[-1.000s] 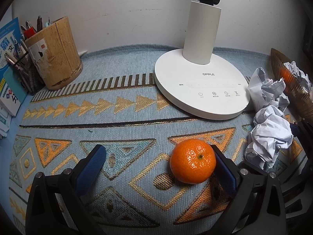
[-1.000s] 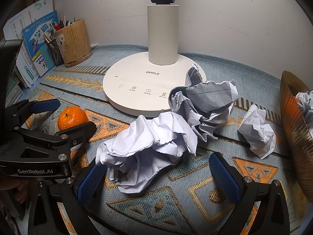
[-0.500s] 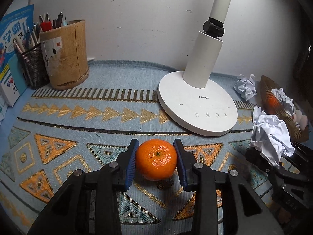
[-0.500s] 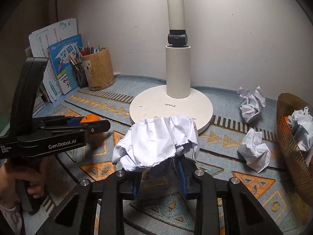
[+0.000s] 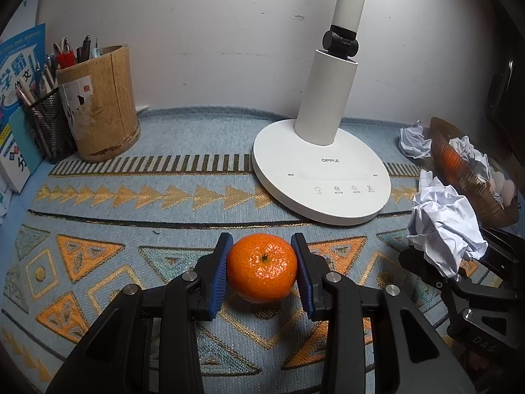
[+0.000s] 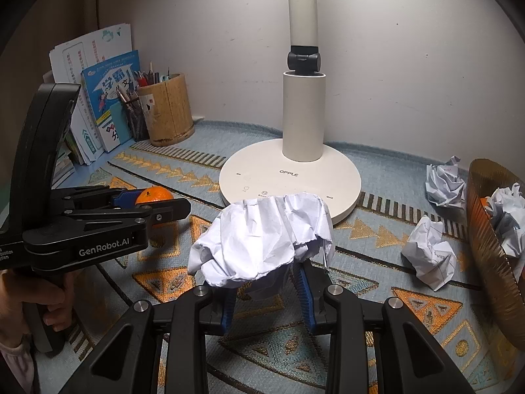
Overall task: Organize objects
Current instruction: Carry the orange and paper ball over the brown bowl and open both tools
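My left gripper point(image 5: 262, 271) is shut on an orange mandarin point(image 5: 262, 272) and holds it just above the patterned mat; the fruit also shows in the right wrist view point(image 6: 154, 196). My right gripper point(image 6: 265, 290) is shut on a large crumpled paper ball point(image 6: 262, 236), held above the mat; the ball also shows in the left wrist view point(image 5: 446, 226). Two loose paper balls lie at the right, one near point(image 6: 430, 256) and one far point(image 6: 444, 182). A brown ribbed bowl point(image 6: 489, 243) at the far right holds crumpled paper and an orange fruit.
A white OPPLE desk lamp point(image 5: 323, 177) stands at the middle back. A bamboo pen holder point(image 5: 98, 105) and a mesh pen cup point(image 5: 49, 128) stand at the back left beside books point(image 6: 108, 98). A wall runs behind.
Both grippers closed from open: the left on the mandarin, the right on the paper ball. Both then lifted and drew back from the mat with their loads.
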